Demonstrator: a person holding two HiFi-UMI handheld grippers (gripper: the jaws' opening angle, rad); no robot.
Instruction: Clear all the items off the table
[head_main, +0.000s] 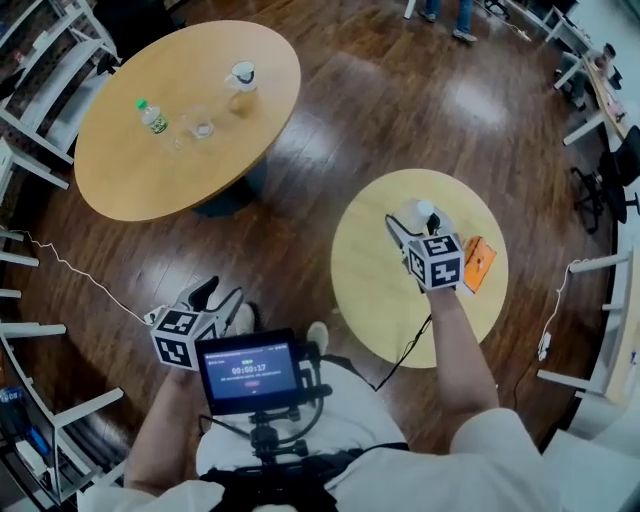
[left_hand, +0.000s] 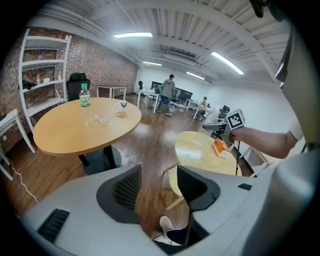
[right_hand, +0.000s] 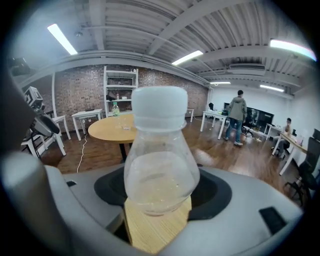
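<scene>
The right tool (right_hand: 160, 202) is clamped on the clear bottle (right_hand: 160, 167), apparently just above the small tabletop (head_main: 370, 275). The left tool (left_hand: 159, 187) gapes empty. Removal is under way; next it should be carried clear, with 1 orange box (head_main: 478, 262) left.

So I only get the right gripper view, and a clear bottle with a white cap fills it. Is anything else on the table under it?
Observer: Yes. The head view shows an orange packet lying on the small round table, beside the right gripper that grips the clear bottle.
Operator: Is a machine arm holding that gripper?
Observer: No. A person's bare forearm runs up to it.
Operator: And the other gripper, is it carrying something too?
Observer: No. The left gripper is open, with only wooden floor showing between its jaws.
</scene>
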